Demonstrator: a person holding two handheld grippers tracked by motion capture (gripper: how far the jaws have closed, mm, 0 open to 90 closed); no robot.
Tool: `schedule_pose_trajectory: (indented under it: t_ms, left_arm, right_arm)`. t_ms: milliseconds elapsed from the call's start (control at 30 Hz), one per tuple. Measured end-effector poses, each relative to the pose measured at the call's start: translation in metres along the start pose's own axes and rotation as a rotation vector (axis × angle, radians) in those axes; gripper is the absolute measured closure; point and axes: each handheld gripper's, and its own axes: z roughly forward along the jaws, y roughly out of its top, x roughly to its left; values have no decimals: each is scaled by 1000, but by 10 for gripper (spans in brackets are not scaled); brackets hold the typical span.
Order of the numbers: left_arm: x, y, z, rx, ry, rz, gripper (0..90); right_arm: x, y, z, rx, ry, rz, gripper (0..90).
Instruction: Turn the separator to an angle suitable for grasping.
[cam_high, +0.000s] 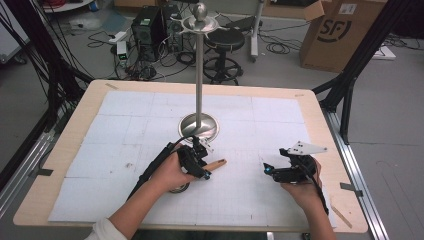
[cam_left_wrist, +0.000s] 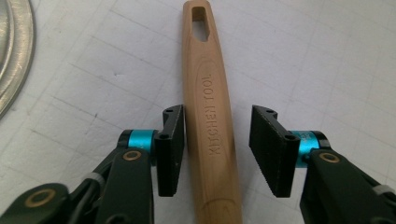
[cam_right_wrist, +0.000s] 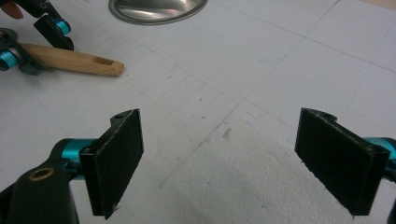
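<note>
So the left tool (cam_left_wrist: 215, 149) is down over a wooden handle (cam_left_wrist: 210, 116) lying flat on the white gridded sheet (cam_high: 150, 125) that covers the bench (cam_high: 75, 130). In the left gripper view the handle runs straight up between the two jaws. One jaw looks like it's touching the side of the handle or just about, the other stands off with a visible gap, so the tool is only partway open around it and not clamped. The handle has "KITCHEN TOOL" pressed into the wood and a slot-shaped hole near its far end. Its other end is hidden under the tool, so I can't tell what kind of utensil it is.

From the high view, the handle (cam_high: 216, 164) pokes out to the right of the left tool (cam_high: 202, 167), just in front of the round base of a tall metal stand (cam_high: 199, 125) that sits near the middle of the bench. The stand's base edge also shows in the corner of the left gripper view.

The right tool (cam_high: 272, 172) is well apart on the right side, low over the sheet, and its jaws are spread wide with nothing between them. The right gripper view also catches the handle (cam_right_wrist: 74, 61) and the left tool off in the corner.
</note>
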Motion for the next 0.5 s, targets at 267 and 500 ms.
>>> schedule_pose_trajectory:
  t_ms: [267, 500]
  left_arm:
    - [4, 0, -2, 1, 3, -10, 566]
    - [4, 2, -4, 32, 13, -7, 593]
  right_arm:
    - [2, 0, 2, 7, 4, -4, 140]
    - [0, 0, 0, 5, 2, 0, 140]
